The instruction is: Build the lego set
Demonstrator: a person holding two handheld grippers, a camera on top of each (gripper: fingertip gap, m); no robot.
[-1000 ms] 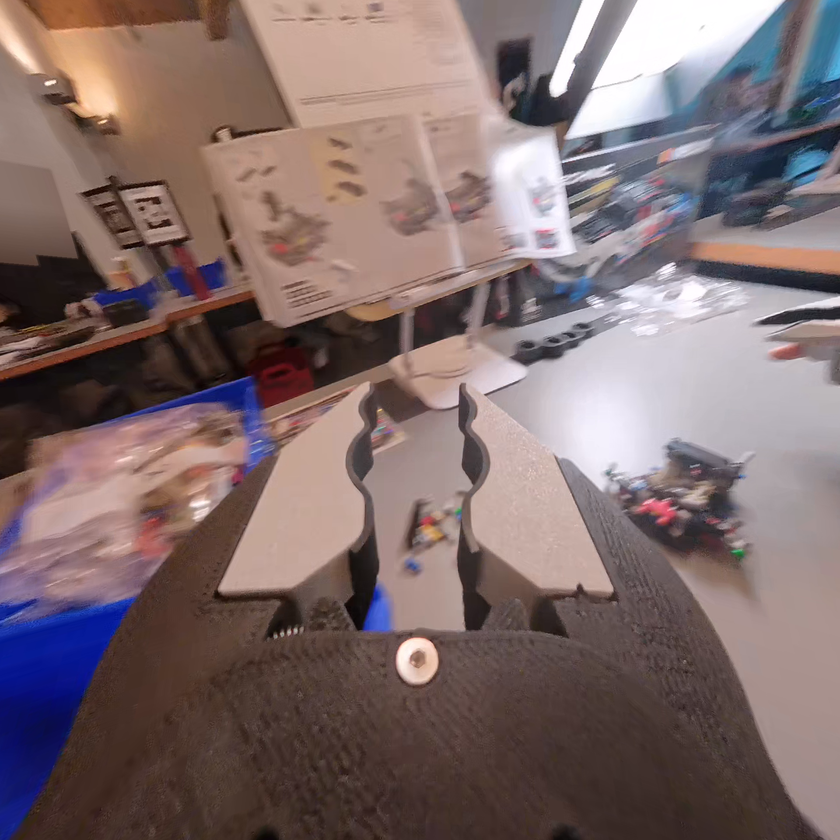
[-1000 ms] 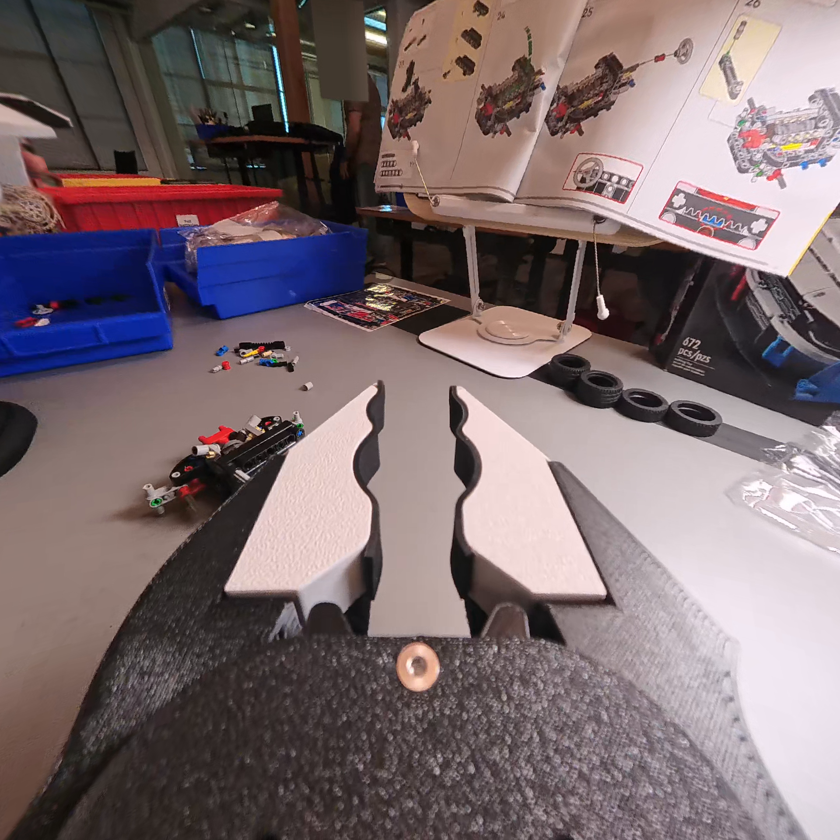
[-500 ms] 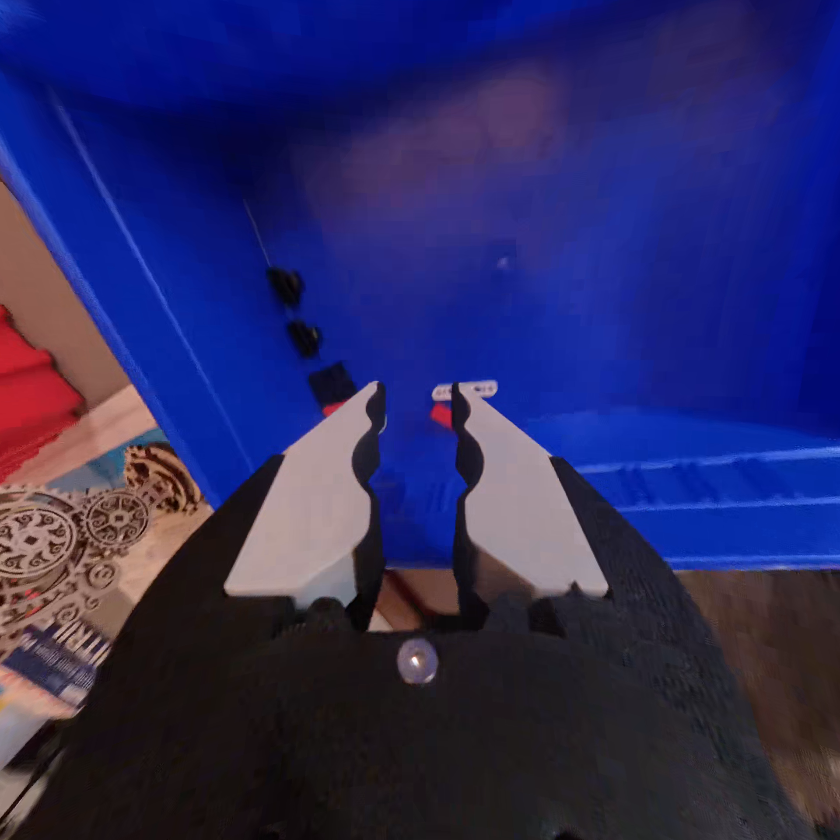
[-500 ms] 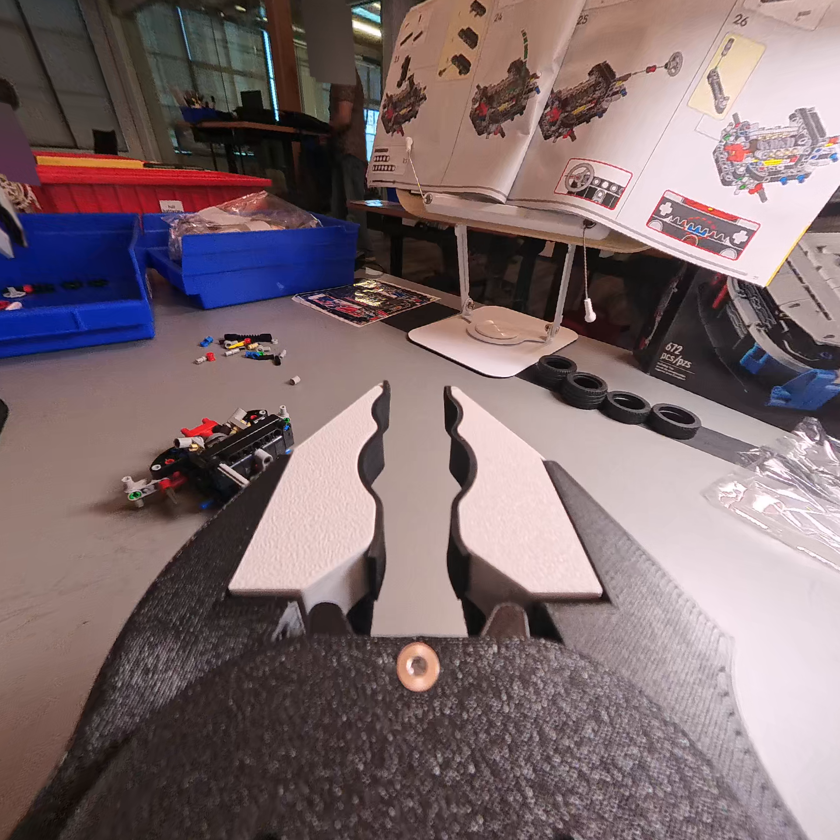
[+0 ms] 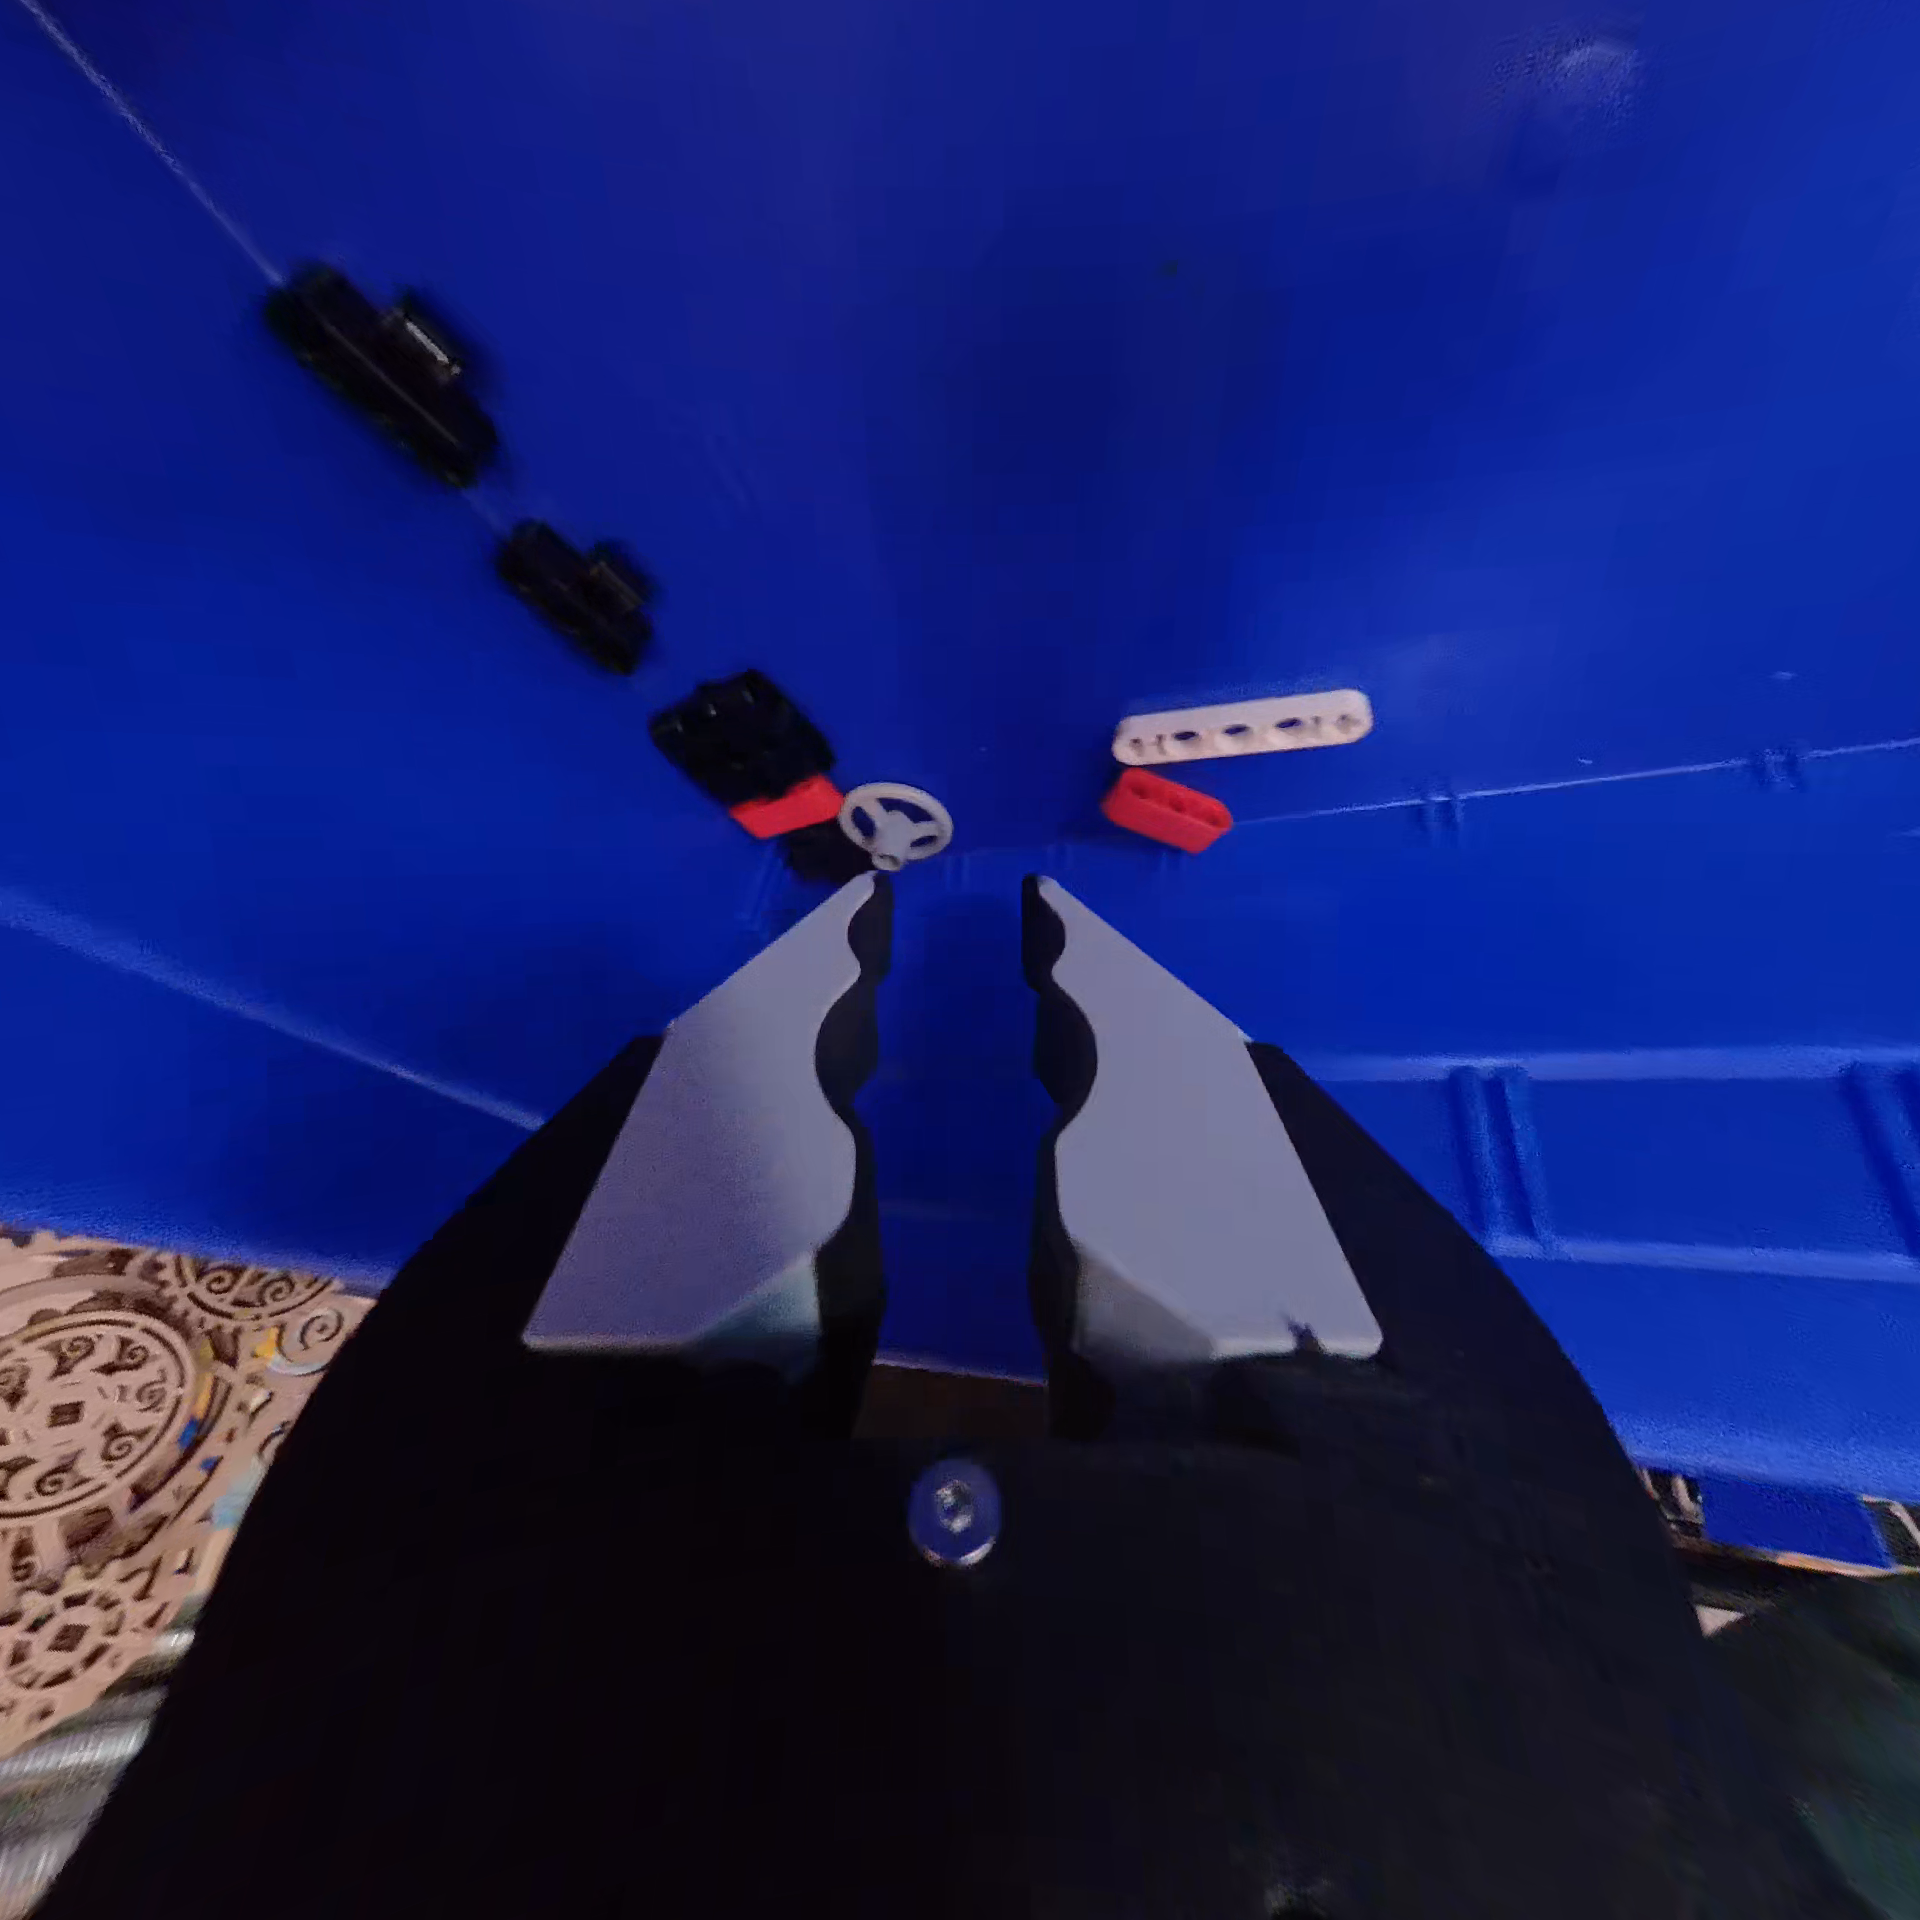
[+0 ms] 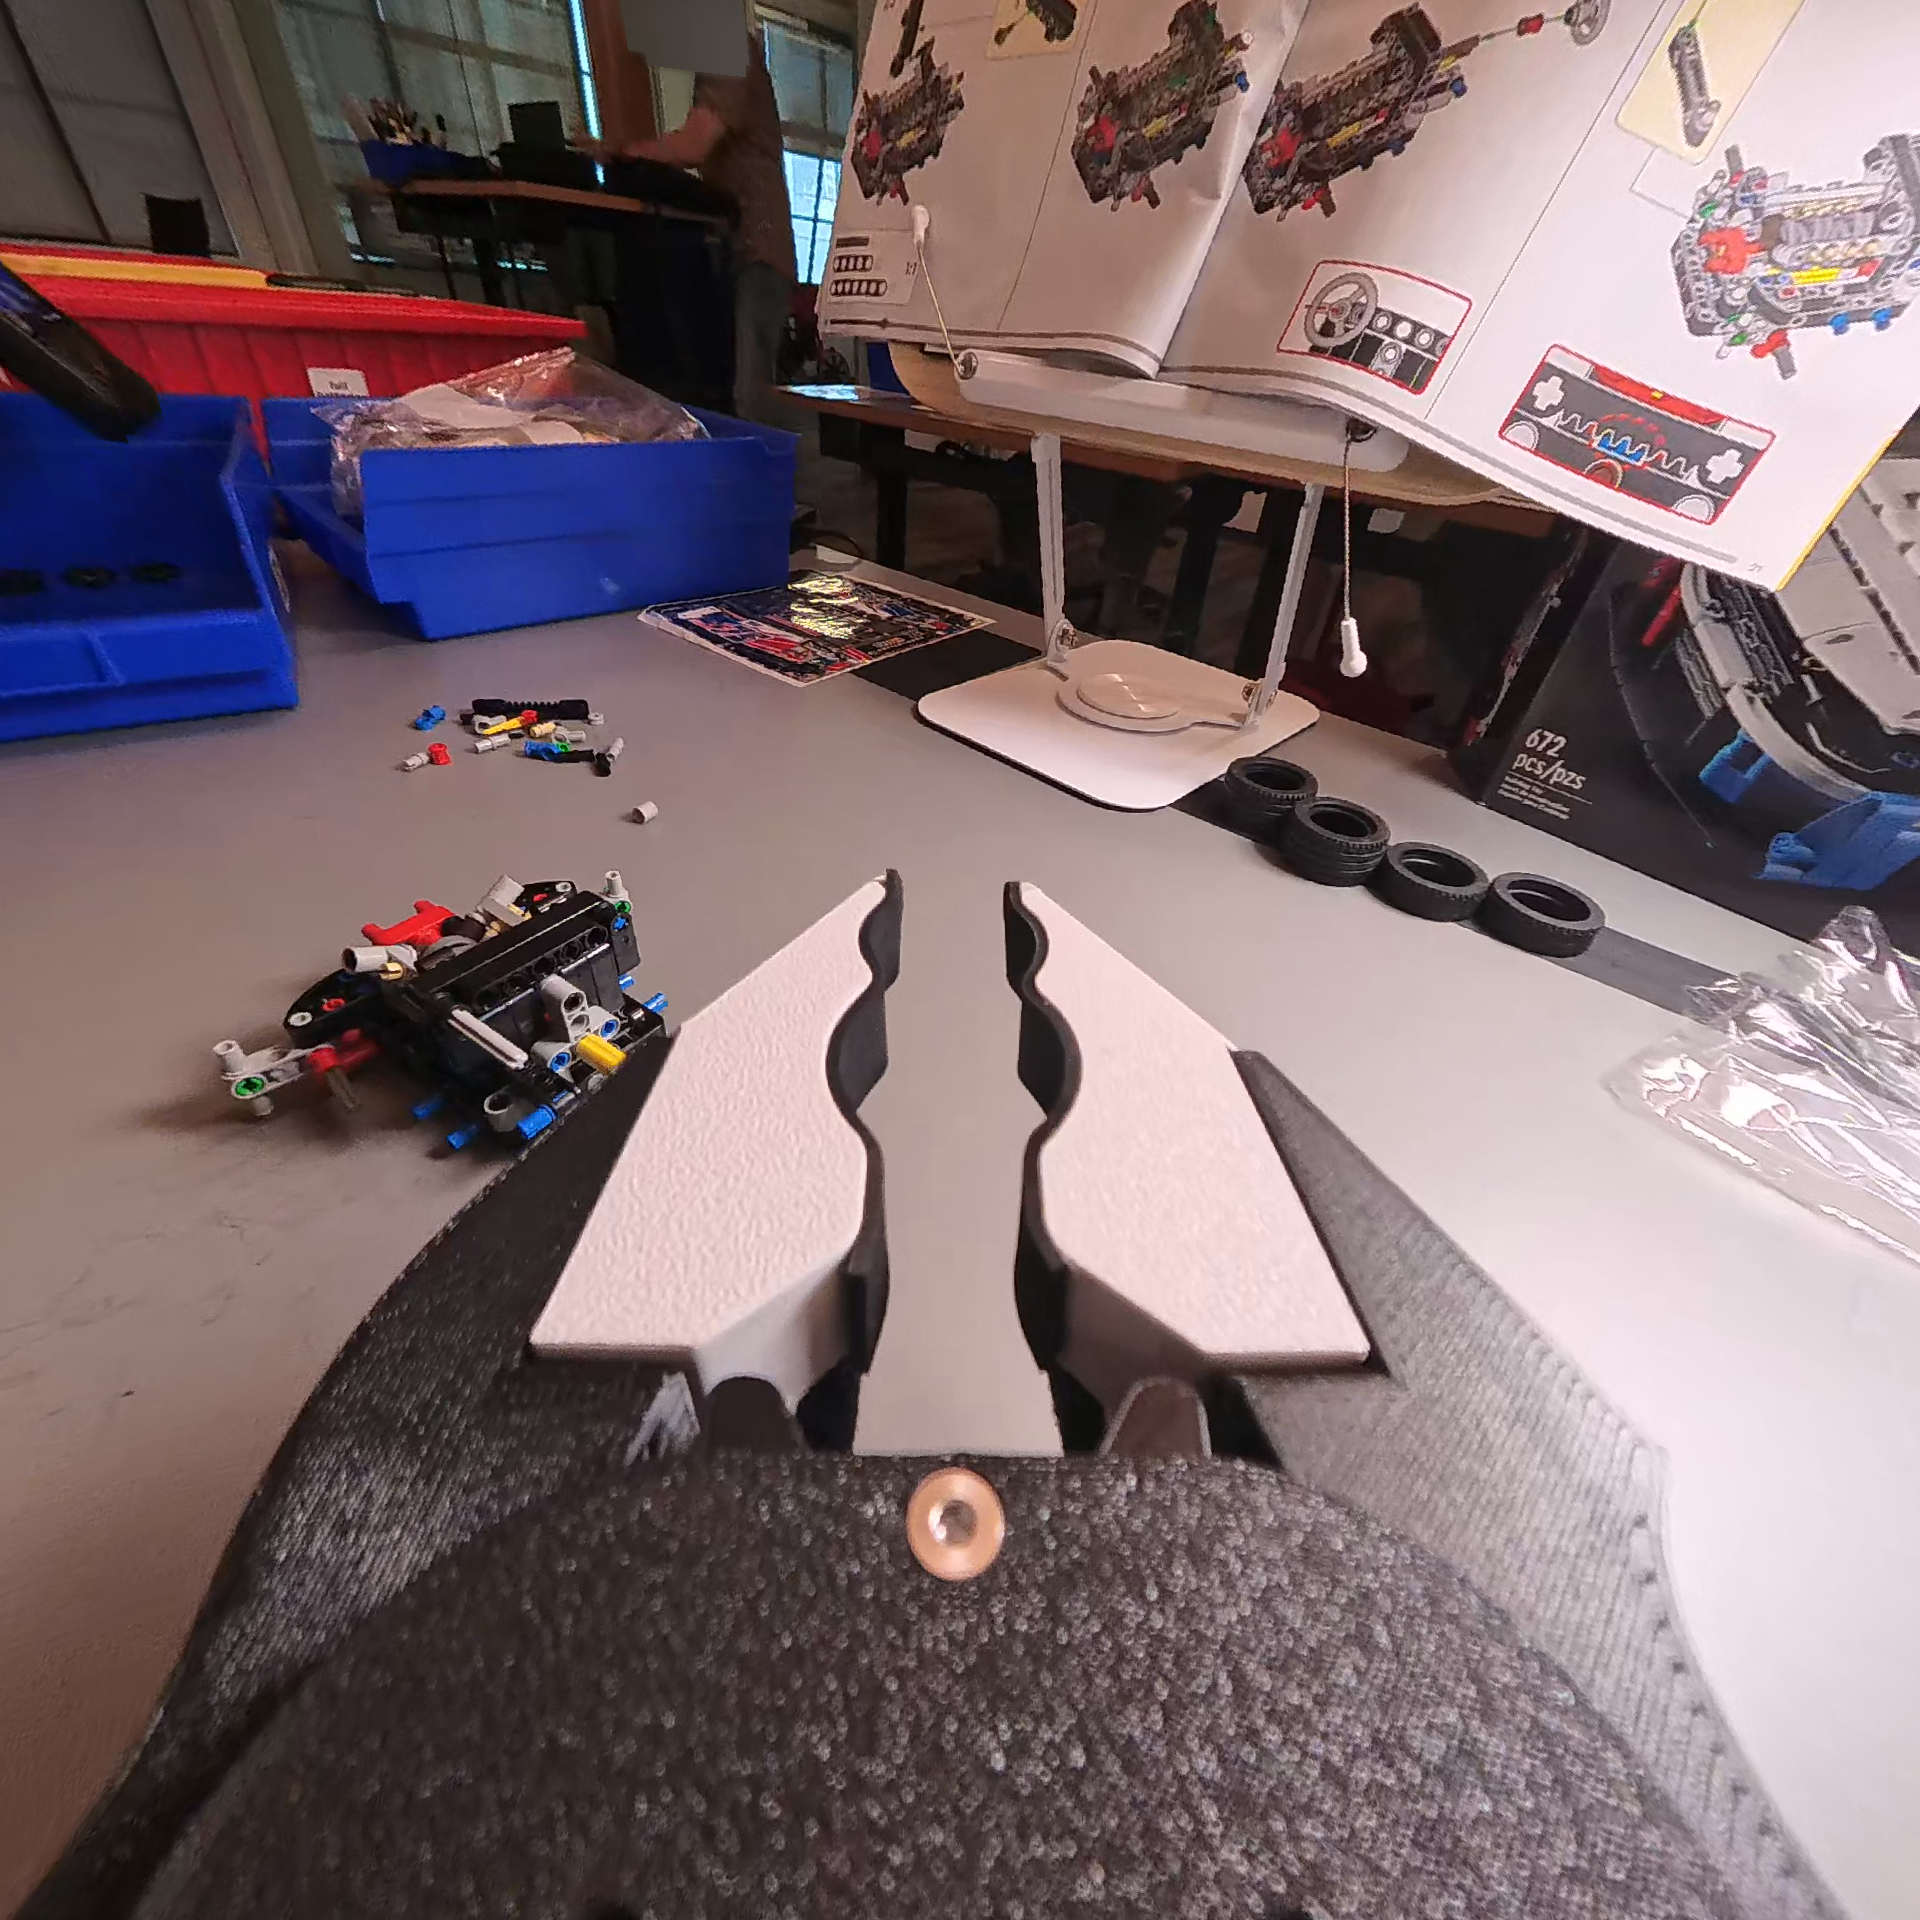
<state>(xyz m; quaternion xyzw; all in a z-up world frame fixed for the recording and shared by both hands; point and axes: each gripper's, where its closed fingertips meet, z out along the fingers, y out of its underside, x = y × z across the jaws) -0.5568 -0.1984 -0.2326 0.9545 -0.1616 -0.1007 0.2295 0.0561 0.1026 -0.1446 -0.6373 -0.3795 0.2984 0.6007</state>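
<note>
My left gripper point(image 5: 956, 881) is open and empty, pointing down into a blue bin point(image 5: 1143, 364). Just beyond its tips lie a small white steering wheel piece point(image 5: 895, 824), two red pieces point(image 5: 1167, 810) point(image 5: 785, 806), a white beam with holes point(image 5: 1242, 724) and several black pieces point(image 5: 740, 734). My right gripper point(image 6: 951, 888) is open and empty, low over the grey table point(image 6: 208, 1299). The partly built black lego chassis point(image 6: 488, 1003) lies to its left. Small loose pieces point(image 6: 520, 732) lie farther back.
The open instruction booklet point(image 6: 1351, 187) stands on a white stand point(image 6: 1122, 717). Several black tyres point(image 6: 1413, 857), the set's box point(image 6: 1714, 727) and clear bags point(image 6: 1808, 1081) are at the right. Blue bins point(image 6: 561, 520) and a red bin point(image 6: 291, 332) are at the back left. A person stands far behind. The grippers' ends are close to 70 cm from one another.
My left gripper swung from over the table down into the blue bin and moved closer to the pieces in it. My right gripper drifted slightly forward and left, still open.
</note>
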